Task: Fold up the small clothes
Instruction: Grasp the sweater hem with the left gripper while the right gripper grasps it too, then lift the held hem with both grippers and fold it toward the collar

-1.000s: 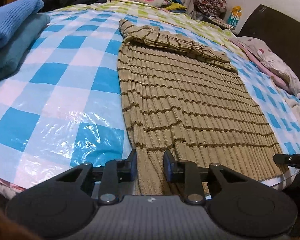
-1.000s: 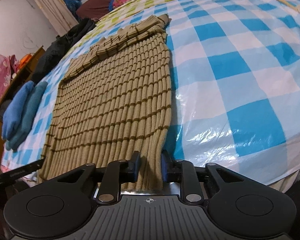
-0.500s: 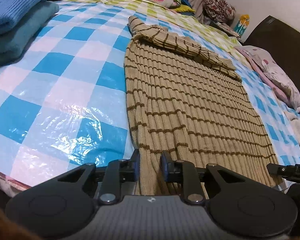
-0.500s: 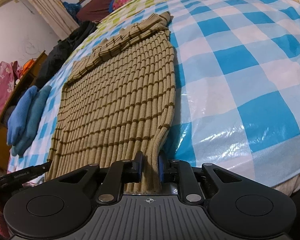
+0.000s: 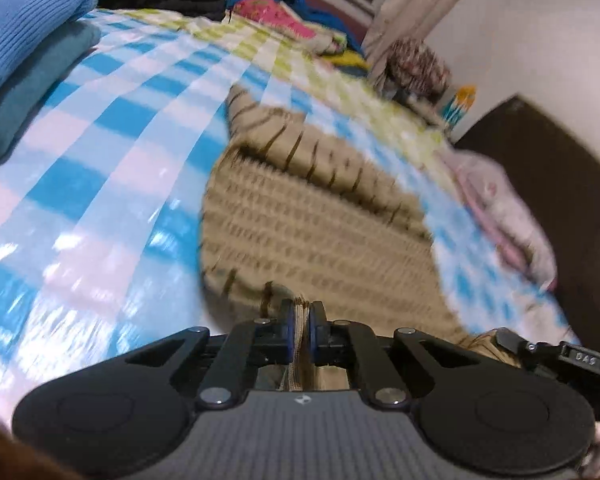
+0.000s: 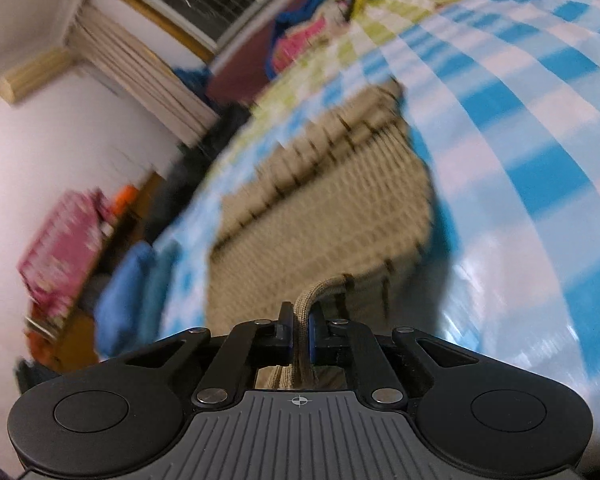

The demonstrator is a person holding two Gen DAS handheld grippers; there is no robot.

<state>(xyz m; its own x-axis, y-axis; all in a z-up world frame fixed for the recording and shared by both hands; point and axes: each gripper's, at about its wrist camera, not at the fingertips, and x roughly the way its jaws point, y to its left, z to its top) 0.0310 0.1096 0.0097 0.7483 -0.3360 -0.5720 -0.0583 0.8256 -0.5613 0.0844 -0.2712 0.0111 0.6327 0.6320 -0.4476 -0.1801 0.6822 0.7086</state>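
Observation:
A tan ribbed sweater with brown stripes (image 5: 316,232) lies on the blue-checked bed cover (image 5: 112,168); it also shows in the right wrist view (image 6: 332,208). My left gripper (image 5: 301,330) is shut on the sweater's near hem at its left corner. My right gripper (image 6: 299,330) is shut on the hem at the right corner. Both hold the hem lifted off the bed, so the near part of the sweater rises toward the cameras. Both views are blurred by motion.
Folded blue knitwear (image 5: 24,52) is stacked at the left of the bed, also visible in the right wrist view (image 6: 128,292). Pillows (image 5: 504,216) and a dark headboard (image 5: 548,168) are at the right. Piled clothes (image 5: 284,20) lie at the far end.
Both grippers closed on the sweater's near hem, then lifted it and carried it forward over the sweater. The visible flat part of the sweater has shortened.

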